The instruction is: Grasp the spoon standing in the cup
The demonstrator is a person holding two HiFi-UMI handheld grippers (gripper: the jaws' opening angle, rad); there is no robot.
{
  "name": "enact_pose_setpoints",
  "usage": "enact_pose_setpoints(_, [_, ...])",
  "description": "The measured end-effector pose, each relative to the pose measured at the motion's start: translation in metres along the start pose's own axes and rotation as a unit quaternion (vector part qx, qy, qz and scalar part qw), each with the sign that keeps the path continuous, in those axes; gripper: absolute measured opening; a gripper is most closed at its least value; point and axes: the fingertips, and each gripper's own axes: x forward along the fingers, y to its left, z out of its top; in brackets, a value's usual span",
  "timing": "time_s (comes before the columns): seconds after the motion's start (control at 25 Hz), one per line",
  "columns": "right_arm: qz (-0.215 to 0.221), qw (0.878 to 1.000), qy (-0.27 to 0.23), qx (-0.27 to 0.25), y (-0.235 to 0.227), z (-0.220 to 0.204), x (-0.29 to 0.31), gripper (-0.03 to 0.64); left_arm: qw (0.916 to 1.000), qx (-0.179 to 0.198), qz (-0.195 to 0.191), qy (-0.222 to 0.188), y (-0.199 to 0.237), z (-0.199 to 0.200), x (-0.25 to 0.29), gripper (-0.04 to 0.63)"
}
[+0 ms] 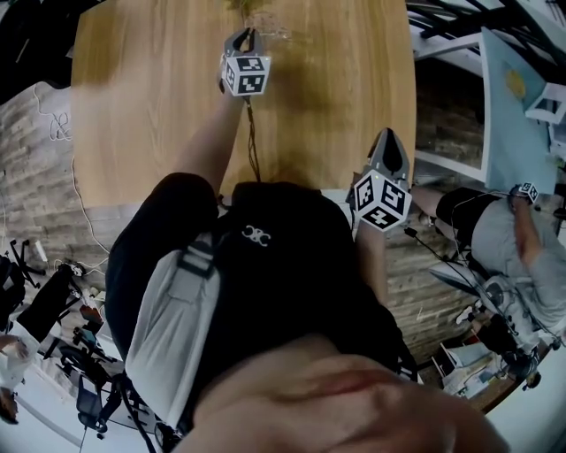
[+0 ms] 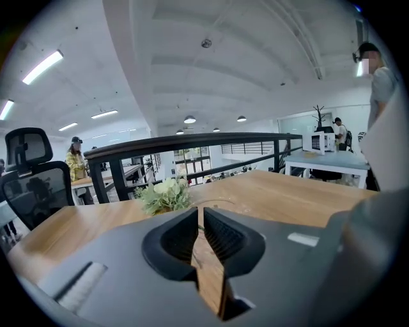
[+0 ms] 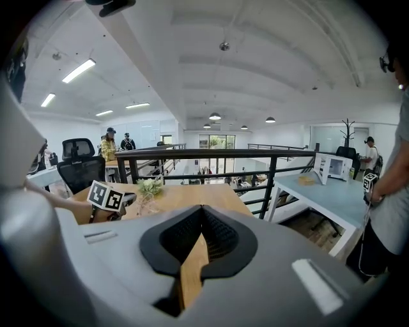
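Observation:
On the wooden table point(image 1: 159, 106) a small bunch of pale flowers with green leaves point(image 2: 163, 195) stands in what looks like a clear glass point(image 3: 147, 205) at the far edge. I cannot make out a spoon in any view. My left gripper point(image 1: 242, 42) is stretched out over the table just short of the flowers point(image 1: 252, 11), its jaws closed to a thin slit with nothing between them point(image 2: 200, 212). My right gripper point(image 1: 388, 152) hangs by the table's near right corner, shut and empty point(image 3: 200, 211). Its view shows the left gripper's marker cube point(image 3: 107, 196).
A black railing point(image 2: 192, 144) runs behind the table. Beyond the right edge stands a pale blue table point(image 3: 319, 191) with a person point(image 1: 522, 239) at it. An office chair point(image 2: 32, 179) is at the left, and my own dark torso point(image 1: 265, 292) fills the lower head view.

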Motion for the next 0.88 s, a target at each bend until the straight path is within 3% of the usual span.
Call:
enact_pose_setpoints(0.48, [0.015,1.000,-0.017,0.000,-0.006,0.006,-0.001,0.000,0.9980,0.000,0.003,-0.063,-0.011,0.046,-0.032,0.012])
enact_pose_setpoints(0.76, [0.051,0.998,-0.030,0.011,-0.008,0.014,0.005,0.000,0.9912,0.045,0.006,-0.124,-0.020,0.099,-0.078,0.012])
enact_pose_setpoints(0.88, [0.072,0.997,-0.037,0.019,-0.005,0.017,0.008,0.000,0.9897,0.032,0.005,-0.139,-0.026,0.116,-0.106,0.012])
